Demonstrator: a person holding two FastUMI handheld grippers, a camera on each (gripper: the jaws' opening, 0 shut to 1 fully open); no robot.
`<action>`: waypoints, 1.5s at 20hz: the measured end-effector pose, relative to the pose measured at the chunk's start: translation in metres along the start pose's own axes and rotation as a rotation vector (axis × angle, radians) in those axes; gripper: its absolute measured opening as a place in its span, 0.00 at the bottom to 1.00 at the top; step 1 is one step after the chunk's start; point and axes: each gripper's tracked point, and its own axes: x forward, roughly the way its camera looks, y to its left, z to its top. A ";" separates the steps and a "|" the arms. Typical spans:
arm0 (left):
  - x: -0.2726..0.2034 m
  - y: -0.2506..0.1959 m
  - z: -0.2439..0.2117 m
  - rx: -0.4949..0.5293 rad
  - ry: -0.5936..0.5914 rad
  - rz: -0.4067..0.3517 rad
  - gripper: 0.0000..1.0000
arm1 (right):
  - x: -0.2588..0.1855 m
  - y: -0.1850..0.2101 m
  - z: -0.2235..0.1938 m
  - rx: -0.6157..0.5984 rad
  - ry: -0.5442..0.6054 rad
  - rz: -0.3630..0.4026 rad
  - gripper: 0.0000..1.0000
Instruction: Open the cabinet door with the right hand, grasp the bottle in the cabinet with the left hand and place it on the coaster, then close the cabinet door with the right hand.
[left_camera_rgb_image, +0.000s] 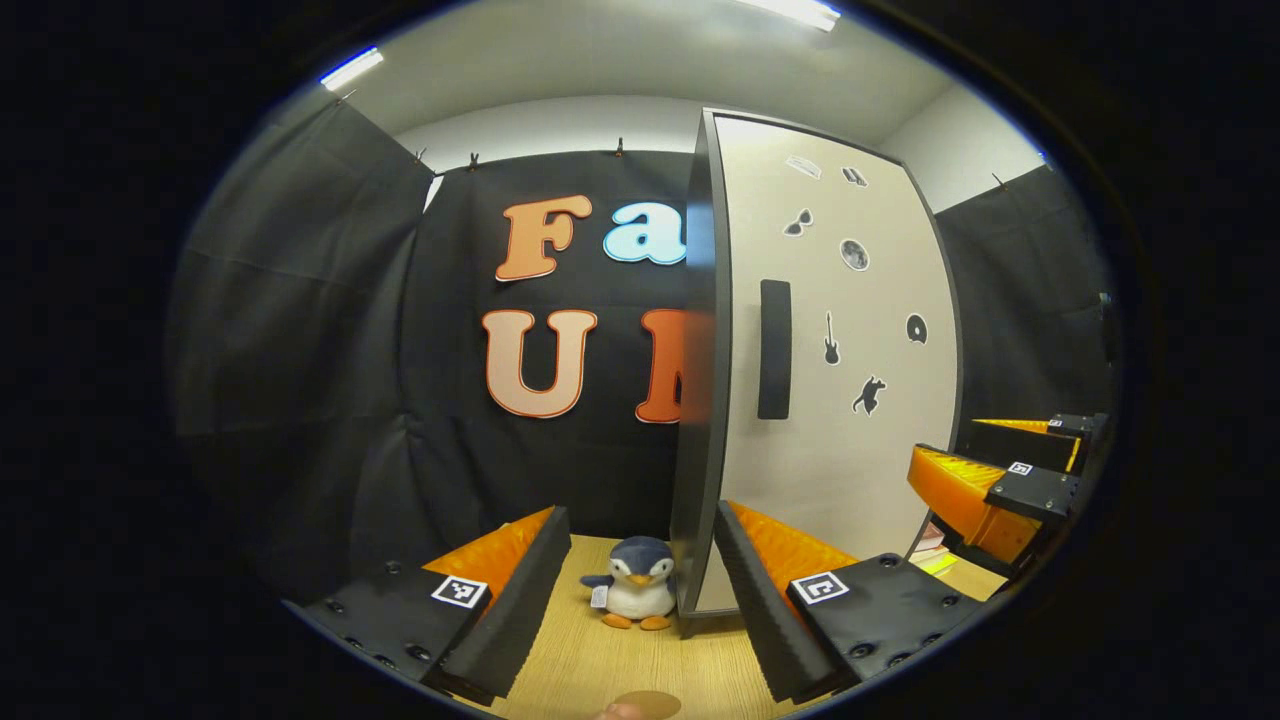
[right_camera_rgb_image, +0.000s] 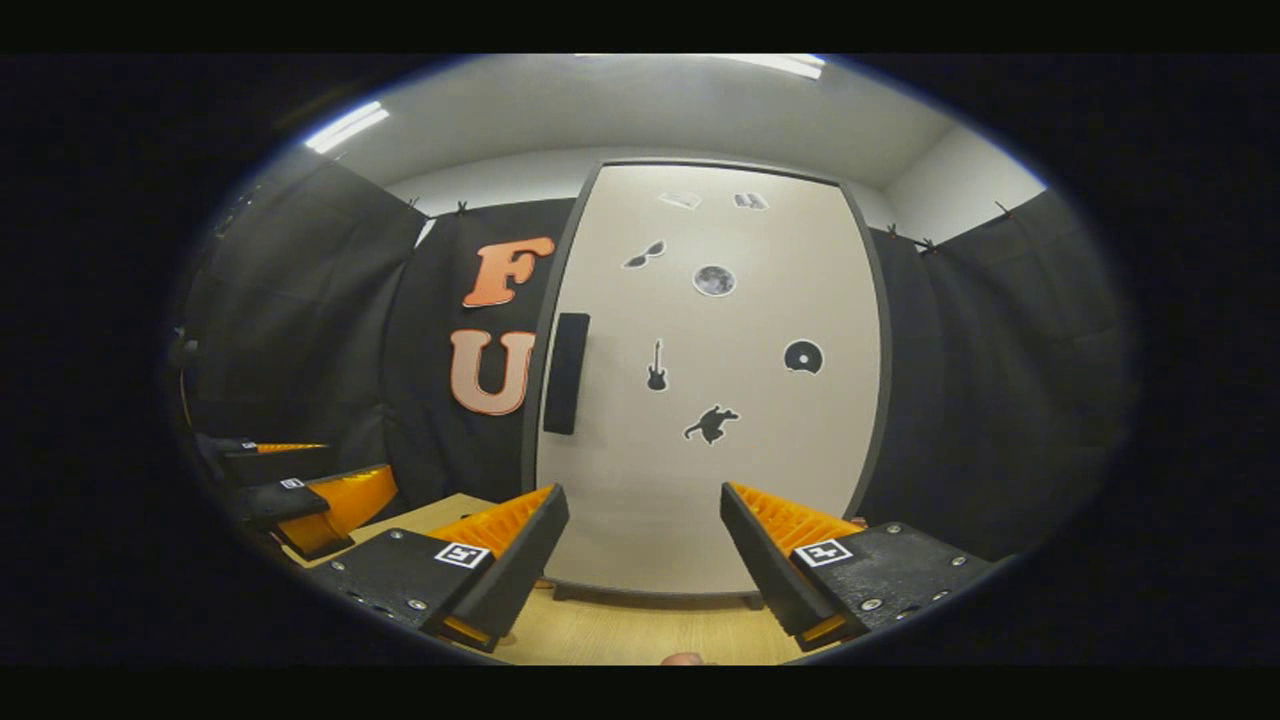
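Reading both views, I judge the task barely begun. The tall off-white cabinet door with a dark frame and black stickers (right_camera_rgb_image: 710, 380) looks shut: it faces my right gripper (right_camera_rgb_image: 645, 560) squarely, with no gap along its edge. Its black vertical bar handle (right_camera_rgb_image: 566, 372) sits near the door's left edge, untouched.

Right gripper: fingers spread wide, holding nothing, hovering in front of the door's lower half, short of the handle.

Left gripper (left_camera_rgb_image: 640, 600): fingers equally wide apart, empty, pointing past the cabinet's left side at a small grey-and-white plush penguin (left_camera_rgb_image: 637, 583) standing on the light wood-grain counter (left_camera_rgb_image: 590, 665).

Bottle: presumably behind the door; I cannot tell.

A round brownish disc (left_camera_rgb_image: 645, 705) at the bottom edge of the left gripper view is probably the coaster, bare.

Remaining: open door, fetch bottle, place it, close door.
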 end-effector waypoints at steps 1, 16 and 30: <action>0.002 0.002 0.002 -0.002 -0.002 -0.001 0.95 | 0.005 0.003 0.002 0.003 -0.002 0.002 0.95; 0.017 0.044 0.008 0.003 0.003 0.047 0.94 | 0.086 0.061 0.052 -0.005 -0.095 0.042 0.95; 0.004 0.079 0.001 -0.005 0.021 0.101 0.94 | 0.164 0.072 0.048 0.082 -0.021 -0.041 0.92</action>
